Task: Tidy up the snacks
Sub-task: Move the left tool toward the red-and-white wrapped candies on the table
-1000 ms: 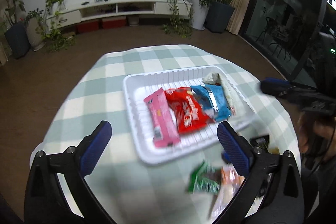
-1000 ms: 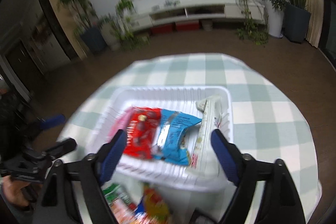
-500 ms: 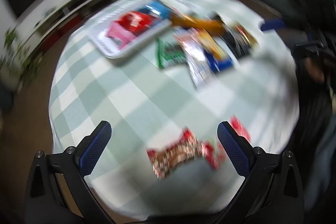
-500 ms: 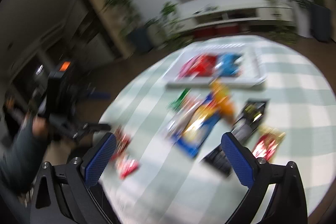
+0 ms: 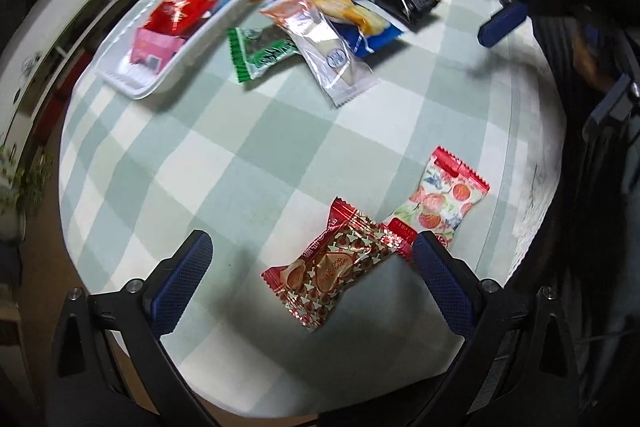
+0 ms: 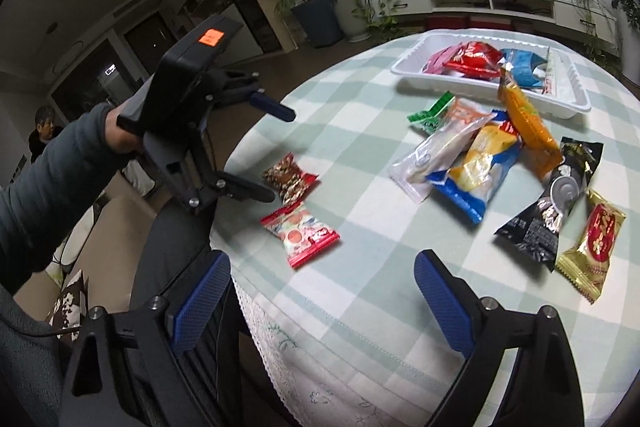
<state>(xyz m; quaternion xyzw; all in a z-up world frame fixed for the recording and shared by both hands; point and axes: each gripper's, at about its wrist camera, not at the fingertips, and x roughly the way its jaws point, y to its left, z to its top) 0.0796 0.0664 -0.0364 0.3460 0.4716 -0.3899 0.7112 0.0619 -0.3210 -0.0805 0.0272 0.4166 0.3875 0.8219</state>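
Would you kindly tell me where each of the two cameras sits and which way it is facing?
Left wrist: on the left gripper, aimed steeply down at the red-brown patterned packet and checked tablecloth; its blue-padded fingers show.
Right wrist: on the right gripper, looking obliquely across the table; a grey sleeve and the left gripper show.
Shared: white tray, the packet, strawberry-print packet.
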